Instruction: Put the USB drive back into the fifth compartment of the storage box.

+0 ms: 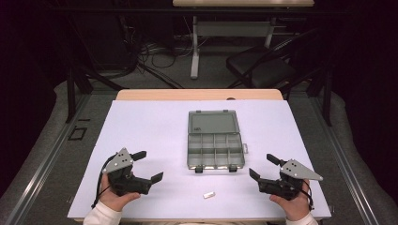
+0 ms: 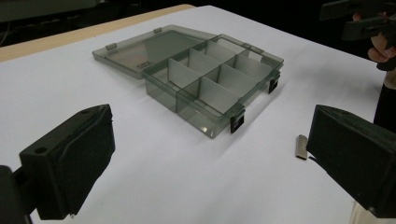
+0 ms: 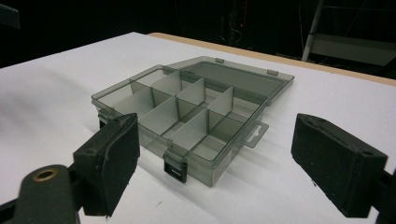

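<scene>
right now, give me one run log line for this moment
left gripper: open, empty | right gripper: open, empty | organizer box: lid open, compartments empty | small piece: on table, untouched

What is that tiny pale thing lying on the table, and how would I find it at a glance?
Start at the white table and find the grey see-through box standing open in its middle. Come straight toward the person's edge from the box's two black latches; there, between the left gripper and the right gripper, lies a small pale strip. It is the one loose, flat bit on the sheet, far smaller than anything else.

box (image 1: 215, 146) mid-table, chip (image 1: 209, 194) before it (apart)
</scene>
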Tool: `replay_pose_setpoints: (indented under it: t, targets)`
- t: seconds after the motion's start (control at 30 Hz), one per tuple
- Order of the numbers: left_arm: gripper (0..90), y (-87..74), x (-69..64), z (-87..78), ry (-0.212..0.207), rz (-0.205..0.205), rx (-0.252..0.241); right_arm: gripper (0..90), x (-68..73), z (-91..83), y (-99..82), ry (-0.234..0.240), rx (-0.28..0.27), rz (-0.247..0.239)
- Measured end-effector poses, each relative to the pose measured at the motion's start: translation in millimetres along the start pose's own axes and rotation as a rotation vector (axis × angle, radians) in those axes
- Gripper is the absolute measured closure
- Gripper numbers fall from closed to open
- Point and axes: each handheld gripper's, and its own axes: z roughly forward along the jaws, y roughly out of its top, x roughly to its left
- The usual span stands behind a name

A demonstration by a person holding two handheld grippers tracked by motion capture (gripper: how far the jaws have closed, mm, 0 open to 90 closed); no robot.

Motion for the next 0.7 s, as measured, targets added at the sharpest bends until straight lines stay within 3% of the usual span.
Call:
replay_pose_setpoints:
  t: [0.27,0.7]
  targets:
    - [1.1,3.4,0.8,4.4,-0.007,-0.013,0.054,15.2,0.1,0.4,-0.2,0.0,-0.002,0.003]
    - [1.1,13.7,-1.0,15.4,-0.032,0.016,0.18,15.2,0.1,0.7,-1.2,0.001,0.001,0.005]
